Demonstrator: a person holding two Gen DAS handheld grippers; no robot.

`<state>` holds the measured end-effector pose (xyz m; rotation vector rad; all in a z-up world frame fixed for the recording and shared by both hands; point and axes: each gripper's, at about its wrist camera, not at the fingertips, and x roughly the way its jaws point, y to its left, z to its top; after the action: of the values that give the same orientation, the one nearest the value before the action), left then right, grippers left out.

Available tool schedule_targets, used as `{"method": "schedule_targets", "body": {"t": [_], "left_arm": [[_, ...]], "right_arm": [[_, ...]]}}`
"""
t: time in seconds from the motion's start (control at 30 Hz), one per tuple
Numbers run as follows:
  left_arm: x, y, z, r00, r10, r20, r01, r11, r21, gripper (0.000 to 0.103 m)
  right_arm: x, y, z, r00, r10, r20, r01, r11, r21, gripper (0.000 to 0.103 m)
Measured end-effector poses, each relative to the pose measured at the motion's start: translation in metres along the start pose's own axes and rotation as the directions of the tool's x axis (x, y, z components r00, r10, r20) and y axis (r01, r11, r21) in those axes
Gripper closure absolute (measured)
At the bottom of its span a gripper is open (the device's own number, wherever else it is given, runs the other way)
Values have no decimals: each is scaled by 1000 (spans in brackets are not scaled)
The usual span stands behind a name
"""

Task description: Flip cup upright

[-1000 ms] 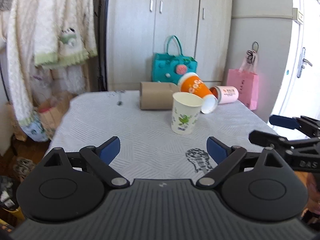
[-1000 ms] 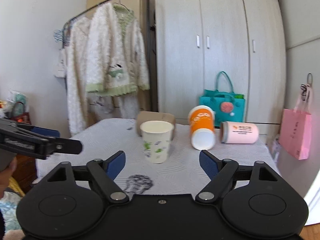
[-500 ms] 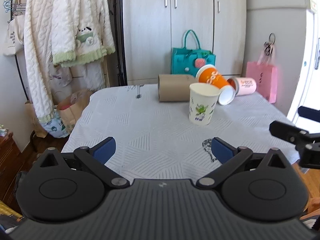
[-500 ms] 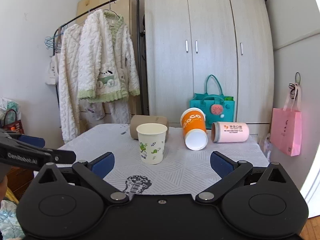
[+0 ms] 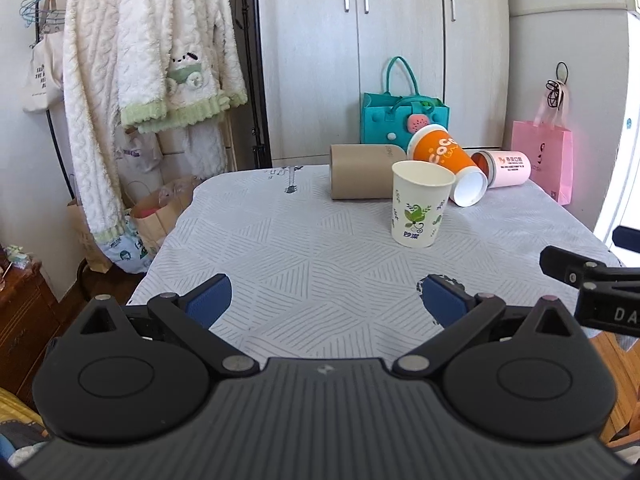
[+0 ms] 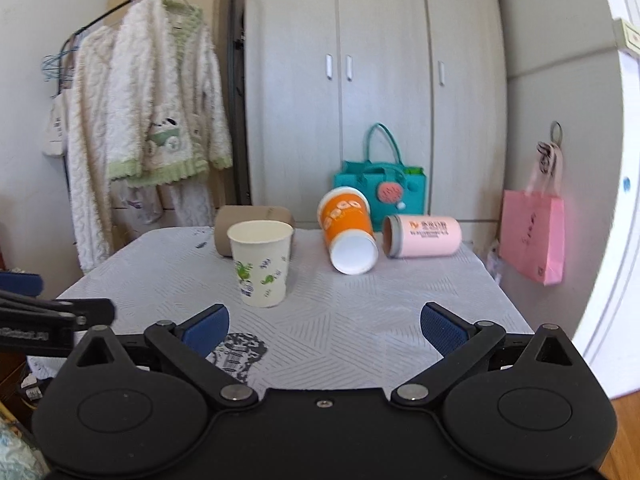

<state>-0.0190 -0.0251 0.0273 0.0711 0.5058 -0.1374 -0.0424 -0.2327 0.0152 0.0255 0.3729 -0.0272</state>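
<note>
Behind white cup [image 5: 421, 204], brown tube [image 5: 360, 176] is half-hidden; both tools gape empty.

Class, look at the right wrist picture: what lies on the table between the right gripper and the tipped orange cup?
Only bare patterned tablecloth lies between the open right gripper and the orange cup. The white cup stands off to the left.

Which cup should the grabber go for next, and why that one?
Probably the right hand-held gripper should move forward toward the orange cup. That cup lies tipped over, open mouth facing us, while the white cup already stands upright. Both grippers are open and empty, and the orange cup sits nearer the right one.
</note>
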Motion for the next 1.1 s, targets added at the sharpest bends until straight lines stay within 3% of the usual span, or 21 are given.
{"method": "schedule_targets", "body": {"t": [0.27, 1.1], "left_arm": [[18, 2, -1, 998, 54, -41, -53, 998, 16, 0], [17, 4, -6, 998, 54, -9, -54, 998, -16, 0]], "right_arm": [[7, -3, -5, 997, -73, -32, 73, 997, 7, 0], [8, -2, -10, 987, -157, -38, 157, 988, -8, 0]]}}
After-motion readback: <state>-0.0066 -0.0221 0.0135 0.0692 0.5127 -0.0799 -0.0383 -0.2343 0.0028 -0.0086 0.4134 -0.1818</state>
